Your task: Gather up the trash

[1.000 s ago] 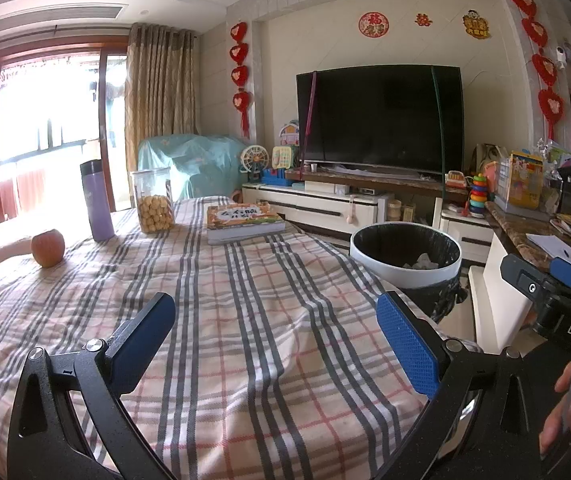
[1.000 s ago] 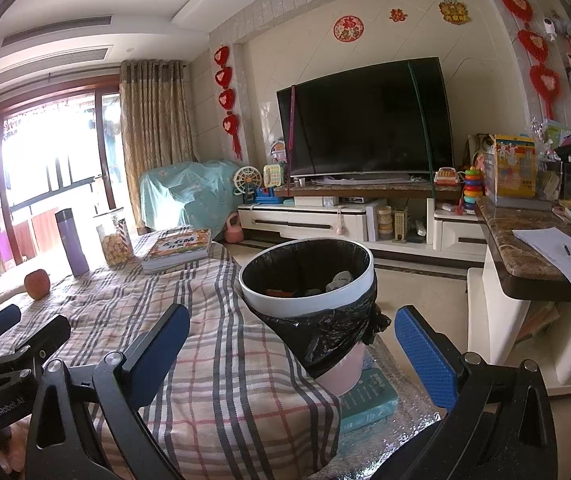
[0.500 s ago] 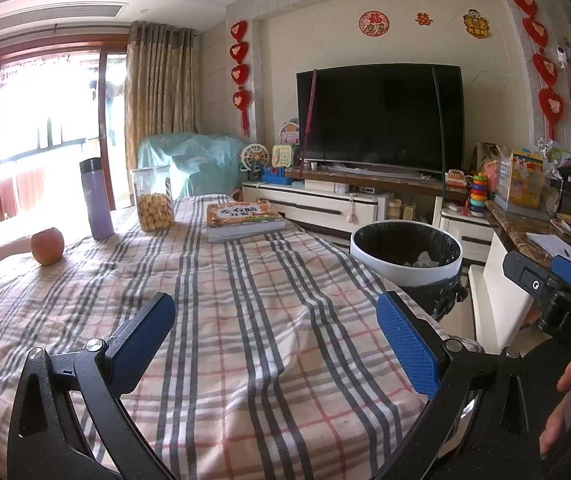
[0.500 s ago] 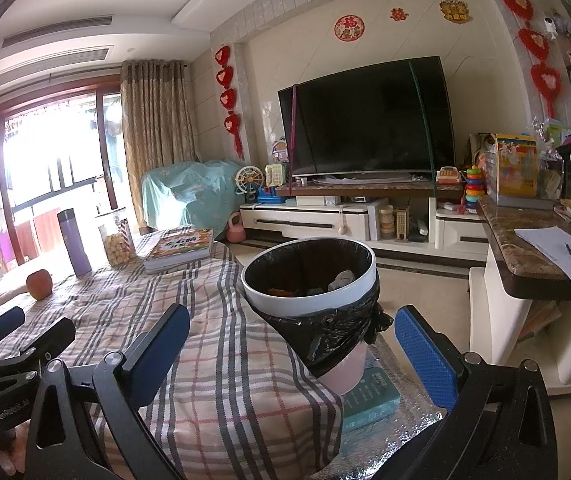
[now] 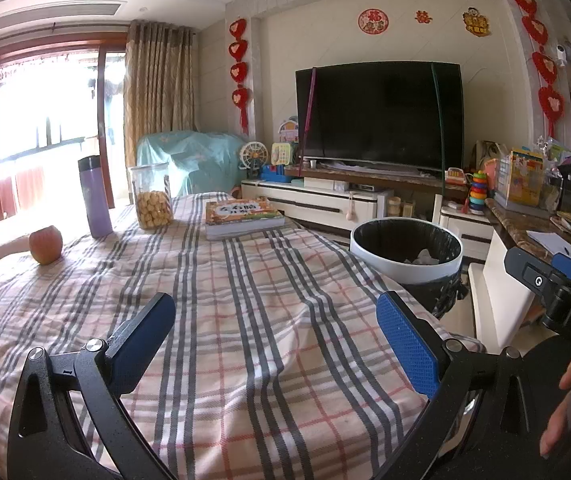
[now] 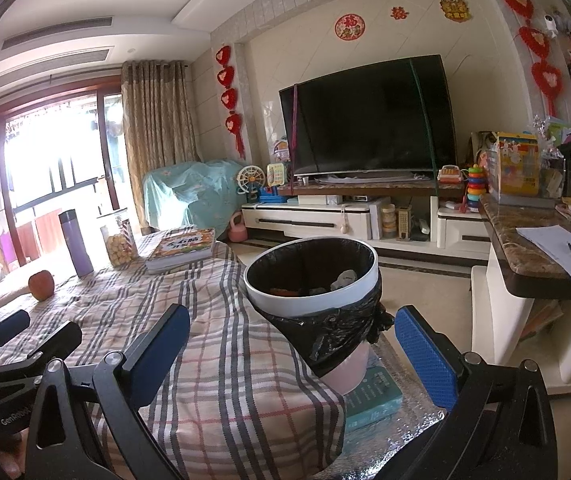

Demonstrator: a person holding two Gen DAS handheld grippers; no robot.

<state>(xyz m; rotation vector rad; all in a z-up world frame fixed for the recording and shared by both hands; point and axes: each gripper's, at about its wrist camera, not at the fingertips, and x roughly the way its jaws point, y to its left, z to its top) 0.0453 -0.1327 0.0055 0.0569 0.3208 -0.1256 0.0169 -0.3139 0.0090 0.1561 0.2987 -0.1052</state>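
Observation:
A white-rimmed trash bin (image 6: pixel 311 276) with a black liner stands beside the table's right edge; crumpled trash lies inside it. It also shows in the left wrist view (image 5: pixel 405 249). My left gripper (image 5: pixel 275 334) is open and empty, held over the plaid tablecloth (image 5: pixel 245 320). My right gripper (image 6: pixel 291 346) is open and empty, just before the bin at the table's right corner. The left gripper also shows at the lower left of the right wrist view (image 6: pixel 25 332). No loose trash shows on the cloth.
At the table's far end stand an apple (image 5: pixel 46 244), a purple flask (image 5: pixel 94 197), a cookie jar (image 5: pixel 151 197) and a book (image 5: pixel 242 217). A marble counter (image 6: pixel 541 248) with papers is at right. The bin rests on a teal box (image 6: pixel 371 396).
Both grippers have drifted very slightly; the views are almost the same. Both stay open and empty.

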